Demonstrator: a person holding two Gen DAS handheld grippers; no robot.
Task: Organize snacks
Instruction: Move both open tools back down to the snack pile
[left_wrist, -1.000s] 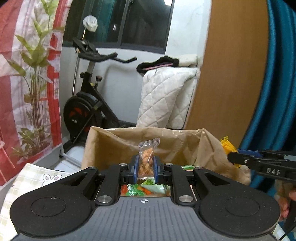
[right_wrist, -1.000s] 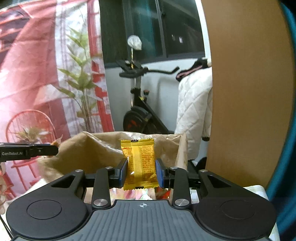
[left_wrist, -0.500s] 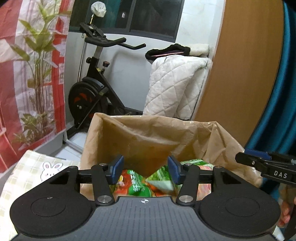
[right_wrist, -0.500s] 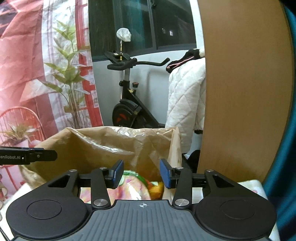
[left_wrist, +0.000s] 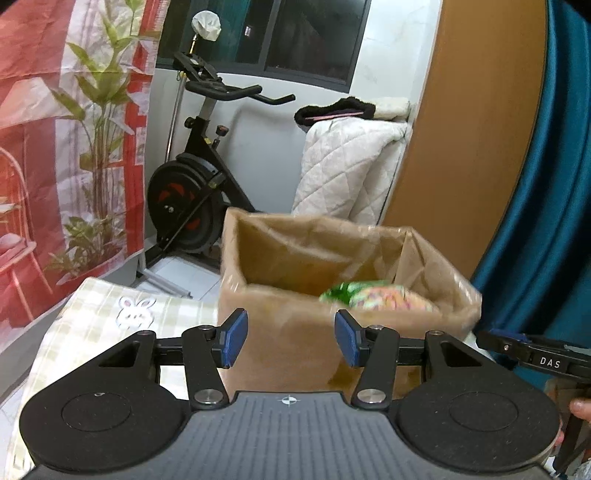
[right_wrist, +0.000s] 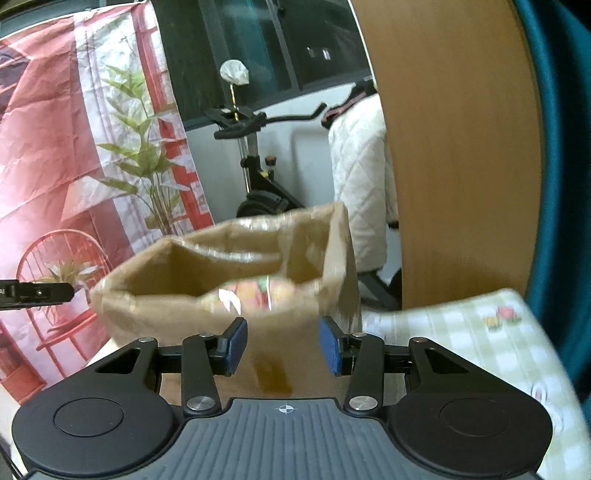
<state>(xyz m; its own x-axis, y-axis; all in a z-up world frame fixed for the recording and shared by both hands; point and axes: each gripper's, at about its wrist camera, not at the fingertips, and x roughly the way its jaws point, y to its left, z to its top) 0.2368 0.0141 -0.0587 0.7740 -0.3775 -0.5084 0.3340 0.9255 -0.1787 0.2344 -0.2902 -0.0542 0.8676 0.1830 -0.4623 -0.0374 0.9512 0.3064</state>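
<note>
Two grippers are now sitting empty, and that is the big change. A second ago each one was pinching a small snack pack over the brown paper bag (left_wrist: 332, 295). Now both packs are gone from the jaws, so they are most likely lying inside the bag with the others.

Going from big to small: the table (right_wrist: 480, 332), with its pale checked cloth, is holding the bag up. The bag is standing open on it, and both grippers are now pulling back from the bag, on the near side of it. Inside the bag, bright snack packs (left_wrist: 373, 295) are showing near the top, green and orange, a bit blurry.

The left gripper (left_wrist: 291, 338) is holding its jaws wide apart with nothing between them, in front of the bag's near wall. The right gripper (right_wrist: 283, 345) is doing the same, jaws spread and holding nothing, also in front of the bag.

I think this drop is finished, and both grippers are getting free to fetch more snacks, if any are left outside the bag. None are showing on the table beside the bag.
</note>
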